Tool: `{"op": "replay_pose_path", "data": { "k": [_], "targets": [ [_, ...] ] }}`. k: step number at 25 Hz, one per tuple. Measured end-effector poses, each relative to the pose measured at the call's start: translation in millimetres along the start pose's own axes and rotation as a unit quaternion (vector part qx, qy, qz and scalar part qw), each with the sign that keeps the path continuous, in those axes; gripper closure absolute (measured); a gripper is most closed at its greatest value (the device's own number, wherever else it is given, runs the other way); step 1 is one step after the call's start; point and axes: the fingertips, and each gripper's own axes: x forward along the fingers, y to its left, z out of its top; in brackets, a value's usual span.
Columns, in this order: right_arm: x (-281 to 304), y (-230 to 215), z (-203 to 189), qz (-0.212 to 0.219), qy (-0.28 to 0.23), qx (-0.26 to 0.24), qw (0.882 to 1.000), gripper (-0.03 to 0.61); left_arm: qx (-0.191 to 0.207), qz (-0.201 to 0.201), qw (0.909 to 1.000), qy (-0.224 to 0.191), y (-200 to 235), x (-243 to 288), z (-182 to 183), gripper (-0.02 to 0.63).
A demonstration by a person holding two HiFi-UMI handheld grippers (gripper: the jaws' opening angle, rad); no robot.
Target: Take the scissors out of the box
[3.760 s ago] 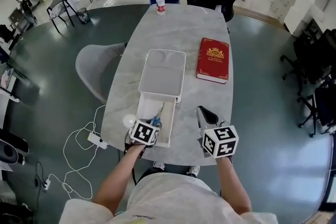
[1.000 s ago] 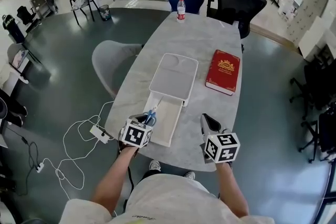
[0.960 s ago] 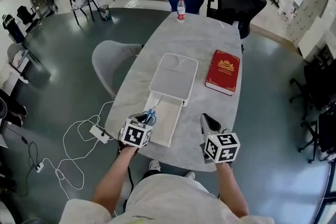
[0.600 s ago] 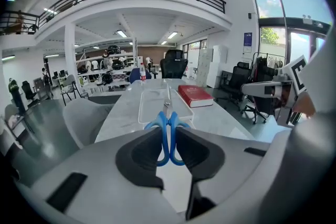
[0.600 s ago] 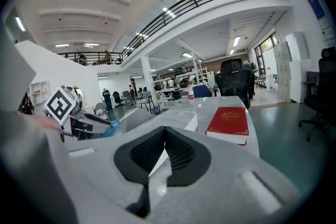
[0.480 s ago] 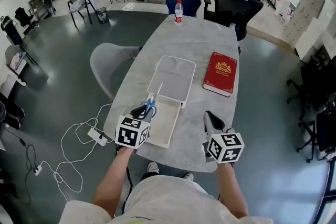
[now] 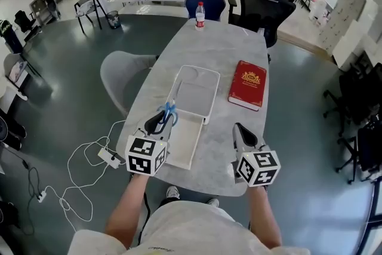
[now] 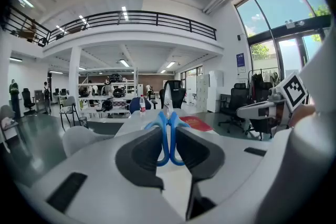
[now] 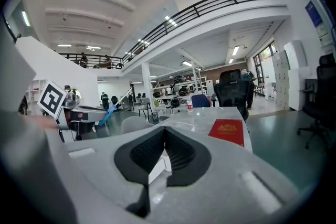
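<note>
Our left gripper [image 7: 159, 123], lower left in the head view, clamps the blue scissors [image 7: 169, 110] by the handles, apparently lifted clear above the open white box [image 7: 184, 145]. Our right gripper [image 7: 241, 131] is closed on nothing. Setting the scissors down on the table [image 7: 221, 39] remains.

Pale marbled oval desk [image 7: 239, 45], running up the frame. White box [image 7: 196, 92] at centre, open end toward lower edge. Red book [image 7: 246, 84] just right. Water bottle [image 7: 200, 15] upright, top end.
</note>
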Motion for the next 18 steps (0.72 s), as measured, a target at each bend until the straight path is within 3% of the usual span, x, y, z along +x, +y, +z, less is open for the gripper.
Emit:
{"op": "replay_pose_path", "data": {
  "k": [6,18],
  "targets": [
    [-2.1,0.7,8.1,-0.001,-0.006,-0.020,1.000,0.574,-0.004,0.005,0.9994,-0.034,-3.4,-4.7,6.2,0.532],
    [-1.7,4.8,12.4,0.002,-0.012,-0.032,0.999,0.574,-0.015,-0.001,0.9995,-0.026,-3.1,-2.5,0.0,0.531]
  ]
}}
